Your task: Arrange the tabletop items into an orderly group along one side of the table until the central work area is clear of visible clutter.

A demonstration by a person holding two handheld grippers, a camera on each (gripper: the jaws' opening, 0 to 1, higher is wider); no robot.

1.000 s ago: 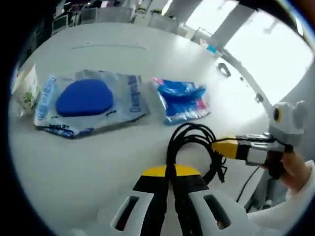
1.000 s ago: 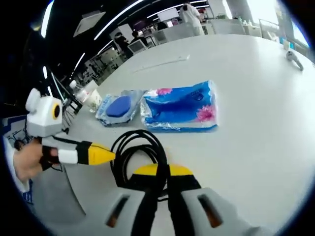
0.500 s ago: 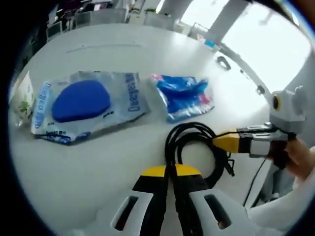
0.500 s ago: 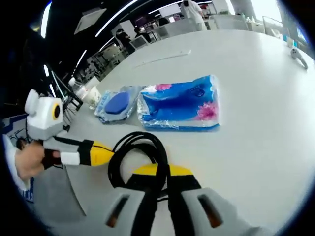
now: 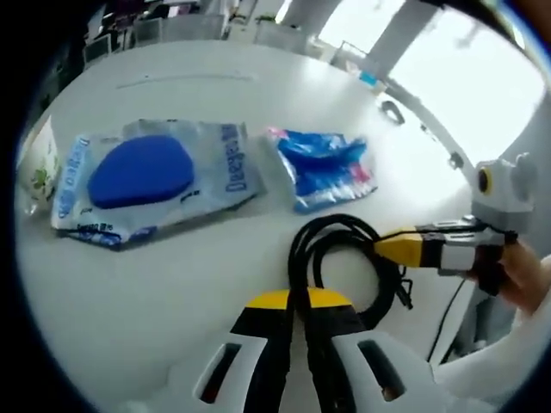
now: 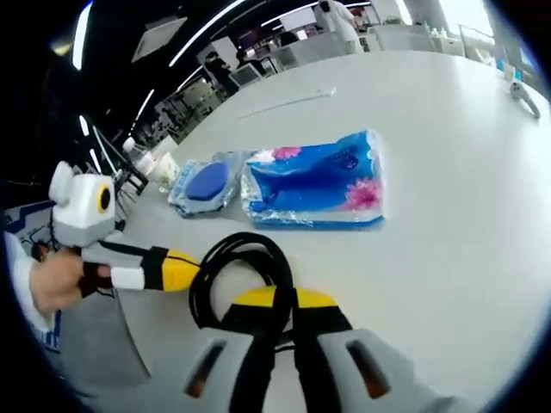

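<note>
A coiled black cable (image 5: 343, 245) lies on the white table (image 5: 172, 284) in front of both grippers. My left gripper (image 5: 298, 299) is shut on one side of the coil. My right gripper (image 6: 277, 298) is shut on the other side of the cable (image 6: 232, 258). In the left gripper view the right gripper (image 5: 387, 247) comes in from the right, yellow tip against the loop. The left gripper (image 6: 191, 268) reaches in from the left in the right gripper view. Beyond the coil lie a blue tissue pack (image 5: 323, 168) (image 6: 314, 185) and a clear bag with a blue pad (image 5: 142, 172) (image 6: 207, 185).
A white packet (image 5: 39, 163) sits at the table's left edge beside the clear bag. A small grey device (image 6: 523, 95) rests far across the table. A person's hand (image 6: 56, 280) holds the left gripper. The table edge runs close to the coil.
Both views have shifted slightly toward the packs. The cable stays held by both grippers, its loop barely moved.
</note>
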